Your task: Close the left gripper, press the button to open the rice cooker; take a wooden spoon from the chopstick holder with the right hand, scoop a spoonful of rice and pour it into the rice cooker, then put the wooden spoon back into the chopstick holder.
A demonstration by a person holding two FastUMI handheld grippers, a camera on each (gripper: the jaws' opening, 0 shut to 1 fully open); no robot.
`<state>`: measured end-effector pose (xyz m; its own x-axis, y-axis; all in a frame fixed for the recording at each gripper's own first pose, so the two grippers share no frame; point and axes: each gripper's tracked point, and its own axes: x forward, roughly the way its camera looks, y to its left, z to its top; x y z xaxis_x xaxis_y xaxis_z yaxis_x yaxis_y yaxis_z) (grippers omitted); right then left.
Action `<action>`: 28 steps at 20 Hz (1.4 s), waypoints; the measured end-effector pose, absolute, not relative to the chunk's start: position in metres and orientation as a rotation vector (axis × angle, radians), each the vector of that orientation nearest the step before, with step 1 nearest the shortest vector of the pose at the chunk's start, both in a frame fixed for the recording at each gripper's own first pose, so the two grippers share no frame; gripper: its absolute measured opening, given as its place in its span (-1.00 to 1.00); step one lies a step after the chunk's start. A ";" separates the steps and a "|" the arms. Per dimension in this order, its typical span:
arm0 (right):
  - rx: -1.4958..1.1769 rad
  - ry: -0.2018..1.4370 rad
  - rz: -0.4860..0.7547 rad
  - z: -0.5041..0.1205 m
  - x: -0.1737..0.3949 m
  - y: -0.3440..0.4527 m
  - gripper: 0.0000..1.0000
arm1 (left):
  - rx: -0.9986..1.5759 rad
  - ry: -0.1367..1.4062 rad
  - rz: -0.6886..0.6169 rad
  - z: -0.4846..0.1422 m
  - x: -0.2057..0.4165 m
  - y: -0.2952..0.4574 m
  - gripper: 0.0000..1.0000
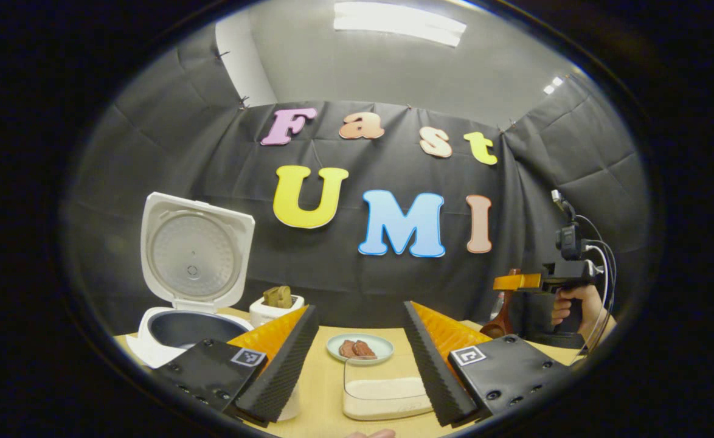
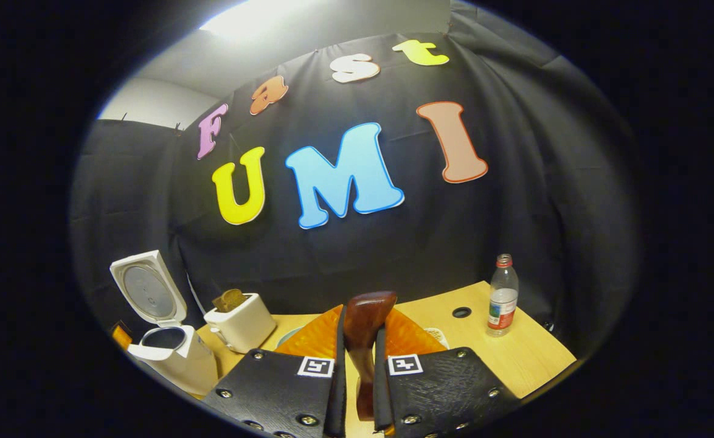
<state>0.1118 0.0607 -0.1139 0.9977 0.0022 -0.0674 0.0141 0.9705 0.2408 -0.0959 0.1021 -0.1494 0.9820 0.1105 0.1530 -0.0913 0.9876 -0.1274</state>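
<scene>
Your right gripper (image 2: 360, 359) has its fingers clamped on the dark brown wooden spoon (image 2: 364, 331), whose long axis stands upright, bowl up; its lower handle is hidden between the fingers. Your left gripper (image 1: 360, 359) holds its fingers apart, level above the counter (image 1: 326, 389), near the white rice cooker (image 1: 190, 286), lid raised.

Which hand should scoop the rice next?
Right. The right hand-held gripper is shut on the wooden spoon, while the left hand-held gripper is open and holds nothing. The rice cooker lid is already up.
</scene>
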 end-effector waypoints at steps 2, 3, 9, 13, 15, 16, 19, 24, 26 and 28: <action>0.250 0.063 0.034 -0.106 0.116 0.087 -0.64 | -0.132 -0.159 0.103 -0.150 -0.099 0.104 0.93; 0.252 0.067 0.060 -0.106 0.120 0.104 -0.64 | -0.133 -0.160 0.104 -0.150 -0.100 0.105 0.93; 0.214 0.153 0.172 -0.158 0.142 0.179 -0.65 | -0.125 -0.170 0.124 -0.145 -0.107 0.115 0.89; 0.058 0.210 0.164 -0.201 0.158 0.205 -0.63 | -0.127 -0.176 0.141 -0.145 -0.110 0.125 0.86; -0.005 0.221 0.161 -0.212 0.161 0.212 -0.64 | -0.131 -0.182 0.147 -0.143 -0.114 0.128 0.86; -0.026 0.234 0.164 -0.217 0.162 0.216 -0.63 | -0.136 -0.183 0.145 -0.142 -0.116 0.128 0.86; -0.058 0.277 0.189 -0.231 0.162 0.234 -0.63 | -0.142 -0.189 0.145 -0.141 -0.119 0.130 0.86; 0.052 0.331 0.253 -0.237 0.159 0.253 -0.63 | -0.146 -0.196 0.146 -0.140 -0.123 0.133 0.86; 0.163 0.347 0.259 -0.235 0.162 0.244 -0.65 | -0.144 -0.199 0.151 -0.138 -0.125 0.136 0.86; 0.287 0.362 0.268 -0.234 0.166 0.233 -0.64 | -0.135 -0.202 0.168 -0.139 -0.127 0.141 0.86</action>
<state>0.1659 0.2326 -0.2340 0.9011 0.3057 -0.3075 -0.2043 0.9248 0.3209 -0.1268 0.1405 -0.1388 0.9658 0.1788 0.1877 -0.1518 0.9770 -0.1495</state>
